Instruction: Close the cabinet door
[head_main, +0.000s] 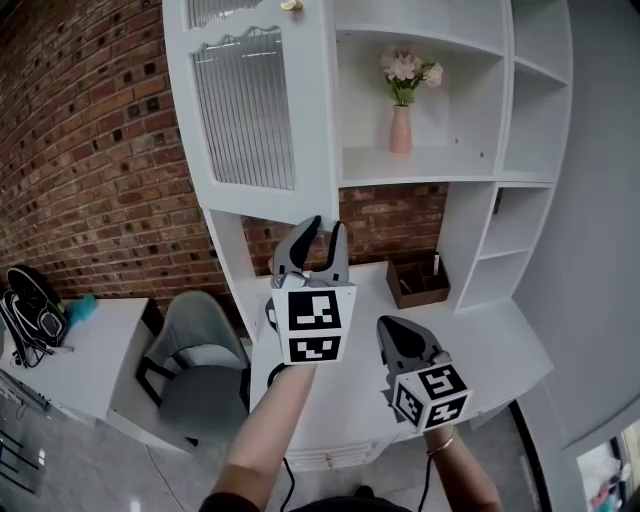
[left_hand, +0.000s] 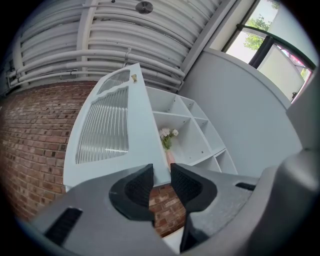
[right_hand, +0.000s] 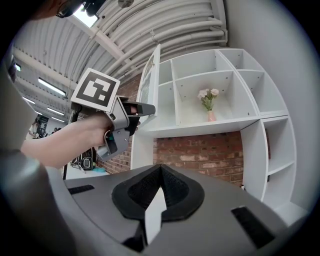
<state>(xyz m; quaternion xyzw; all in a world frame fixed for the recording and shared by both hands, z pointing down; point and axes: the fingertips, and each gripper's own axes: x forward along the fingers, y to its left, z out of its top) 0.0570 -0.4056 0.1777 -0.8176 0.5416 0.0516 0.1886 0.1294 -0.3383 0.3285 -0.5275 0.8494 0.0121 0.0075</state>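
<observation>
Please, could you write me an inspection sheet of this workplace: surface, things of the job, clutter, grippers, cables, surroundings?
surface: white desk under the shelves, mostly bare.
job's things: cabinet door with ribbed glass stands open; knob near its edge.
clutter: brown box on the desk; pink vase of flowers on a shelf.
grippers: left gripper open, jaws narrowly apart, holding nothing, just below the door's lower corner; right gripper shut, empty.
cables: thin black cord beside the left forearm.
surroundings: brick wall; grey chair; side table with dark gear.
</observation>
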